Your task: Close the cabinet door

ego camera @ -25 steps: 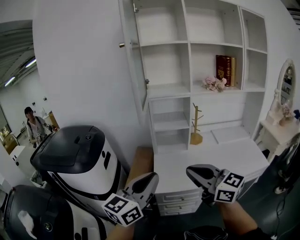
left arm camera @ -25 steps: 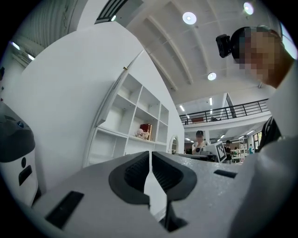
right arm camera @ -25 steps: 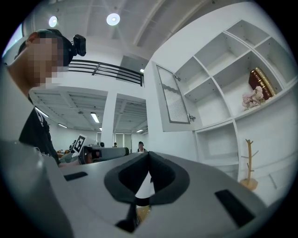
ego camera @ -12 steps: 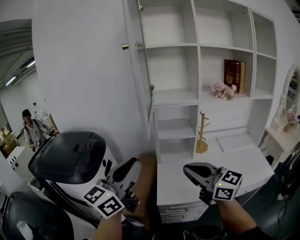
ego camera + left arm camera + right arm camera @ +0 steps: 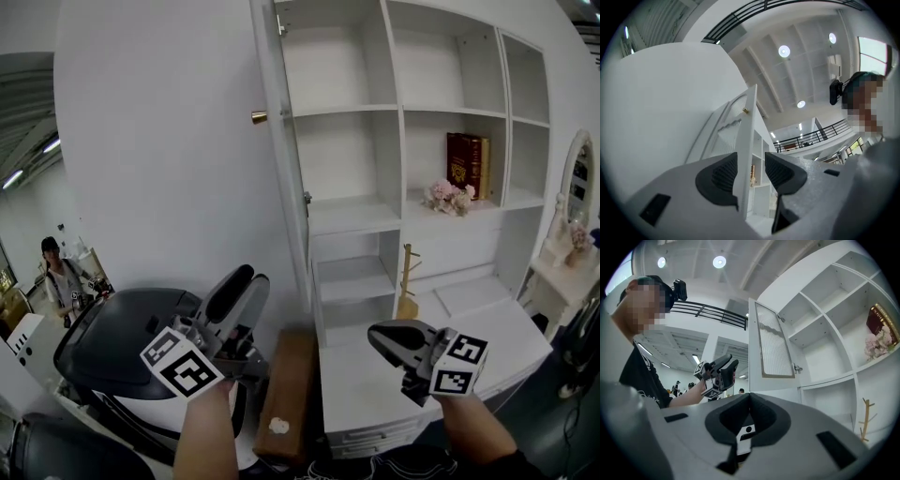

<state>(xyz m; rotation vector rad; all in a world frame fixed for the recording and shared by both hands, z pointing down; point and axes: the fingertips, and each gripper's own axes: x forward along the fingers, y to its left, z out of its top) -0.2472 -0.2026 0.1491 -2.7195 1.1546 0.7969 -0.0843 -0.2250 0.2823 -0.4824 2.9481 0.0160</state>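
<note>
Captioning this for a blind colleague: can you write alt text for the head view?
A tall white cabinet door stands open, edge-on, beside white shelves. The left gripper points up toward it, jaws just opened and empty; the right gripper, shut, hovers over a white desk.

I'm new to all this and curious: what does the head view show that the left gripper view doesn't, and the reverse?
Only the head view: the right gripper, a black-topped machine and a mirror. Only the left gripper view: ceiling lights and a balcony railing. Both: the open cabinet door with its knob, and the left gripper, whose jaws have just been opening, gripping nothing.
</note>
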